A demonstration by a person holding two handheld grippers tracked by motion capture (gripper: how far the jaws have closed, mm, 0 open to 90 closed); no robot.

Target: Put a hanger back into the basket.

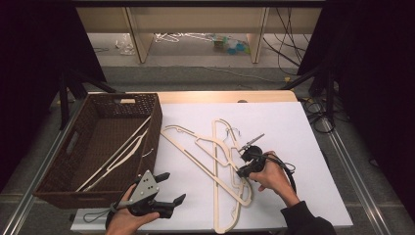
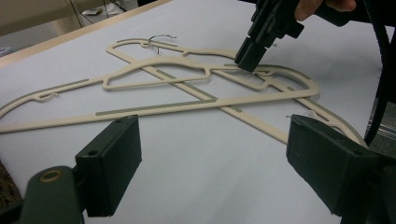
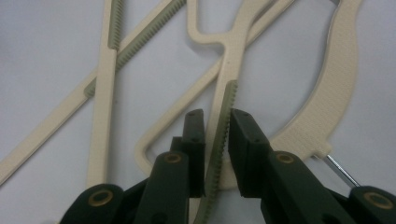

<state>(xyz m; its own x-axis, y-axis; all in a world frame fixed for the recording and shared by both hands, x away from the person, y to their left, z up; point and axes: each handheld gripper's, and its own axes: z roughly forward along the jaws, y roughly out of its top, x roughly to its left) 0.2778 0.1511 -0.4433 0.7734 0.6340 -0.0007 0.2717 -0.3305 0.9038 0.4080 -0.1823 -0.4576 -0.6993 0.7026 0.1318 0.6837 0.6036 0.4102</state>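
Two cream hangers (image 1: 215, 161) lie crossed mid-surface (image 1: 293, 127) toward the near edge; right claw (image 3: 217, 140) nipped tight on one's ribbed bar, left claw (image 1: 171, 188) gaping wide, empty.

The high view looks down over the table (image 1: 293, 127); both gripper views sit low and close, sharing the hangers (image 2: 187, 84).

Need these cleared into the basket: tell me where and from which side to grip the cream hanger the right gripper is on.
Grip the hanger on its thin straight bar, along the grey ribbed strip, coming down from above. The bar lies flat on the white table and is narrow enough to slip between the jaws, as the right gripper now straddles it; the ribbing probably resists slipping.
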